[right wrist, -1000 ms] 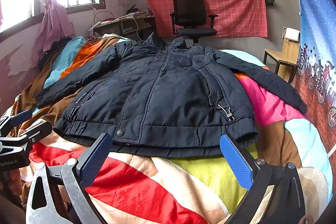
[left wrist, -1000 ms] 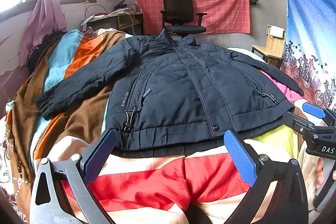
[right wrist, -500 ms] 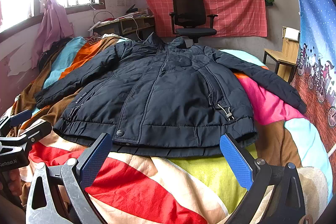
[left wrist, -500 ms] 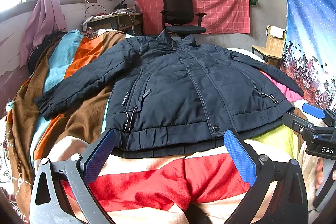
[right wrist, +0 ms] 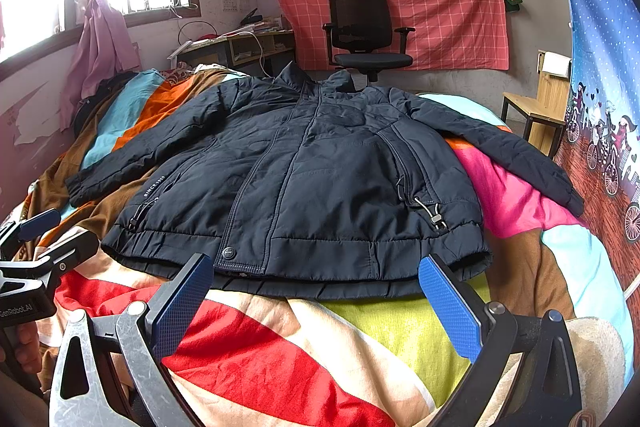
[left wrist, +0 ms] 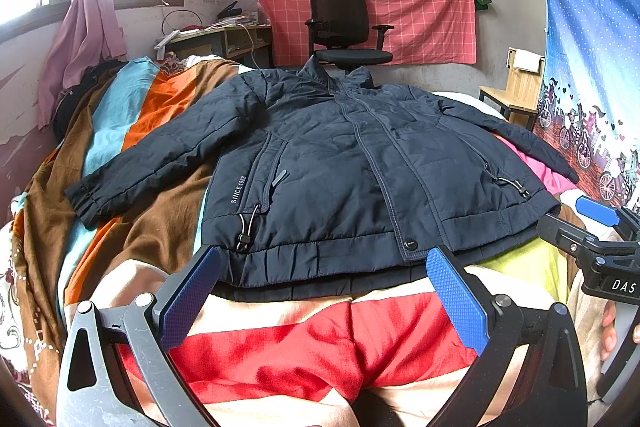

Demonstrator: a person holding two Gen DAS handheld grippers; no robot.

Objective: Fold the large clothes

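Observation:
A dark navy padded jacket [left wrist: 332, 171] [right wrist: 320, 187] lies flat and face up on a bed, zipped, collar at the far end, both sleeves spread outward. Its hem lies just beyond both grippers. My left gripper [left wrist: 324, 275] is open, blue pads wide apart, nothing between them, hovering over the striped blanket before the hem's left half. My right gripper [right wrist: 316, 283] is open too, empty, before the hem's right half. Each gripper shows at the edge of the other's view: the right gripper [left wrist: 600, 227], the left gripper [right wrist: 36, 239].
A multicoloured striped blanket [left wrist: 304, 339] covers the bed. A black office chair [left wrist: 344, 31] stands beyond the bed before a red checked cloth [left wrist: 420, 3]. A desk [left wrist: 216, 39] and window lie far left, a wooden chair [left wrist: 516, 95] and blue curtain [left wrist: 592, 47] right.

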